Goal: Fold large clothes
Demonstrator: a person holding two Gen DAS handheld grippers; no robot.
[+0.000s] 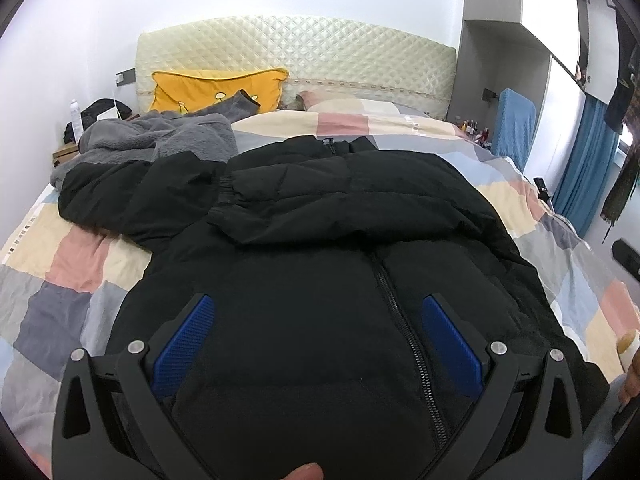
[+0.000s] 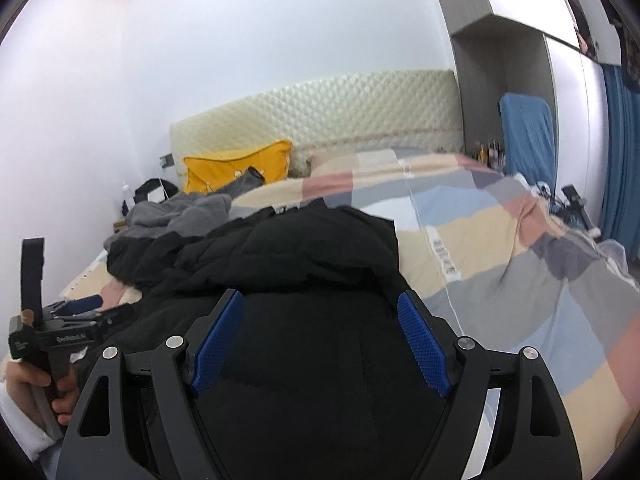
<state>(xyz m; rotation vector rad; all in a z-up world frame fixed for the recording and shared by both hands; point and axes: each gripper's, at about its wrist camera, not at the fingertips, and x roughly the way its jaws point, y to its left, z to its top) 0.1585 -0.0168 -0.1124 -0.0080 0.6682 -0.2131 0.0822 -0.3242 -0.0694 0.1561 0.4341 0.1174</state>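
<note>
A black puffer jacket (image 1: pixel 340 208) lies front up on the patchwork bed, zipper (image 1: pixel 404 328) closed, one sleeve (image 1: pixel 332 200) folded across the chest and the other sleeve (image 1: pixel 116 192) spread to the left. My left gripper (image 1: pixel 318 304) is open just above the jacket's lower front, its blue pads (image 1: pixel 184 344) wide apart. The jacket also fills the right wrist view (image 2: pixel 320 264). My right gripper (image 2: pixel 320 304) is open over the jacket's right part, near its edge. The left gripper shows at the left of that view (image 2: pixel 76 308).
A patchwork duvet (image 1: pixel 400 124) covers the bed. A grey fleece garment (image 1: pixel 160 136) and a yellow pillow (image 1: pixel 208 88) lie by the quilted headboard (image 1: pixel 304 48). A nightstand with clutter (image 1: pixel 80 128) is at left. Blue curtains (image 1: pixel 584 168) hang at right.
</note>
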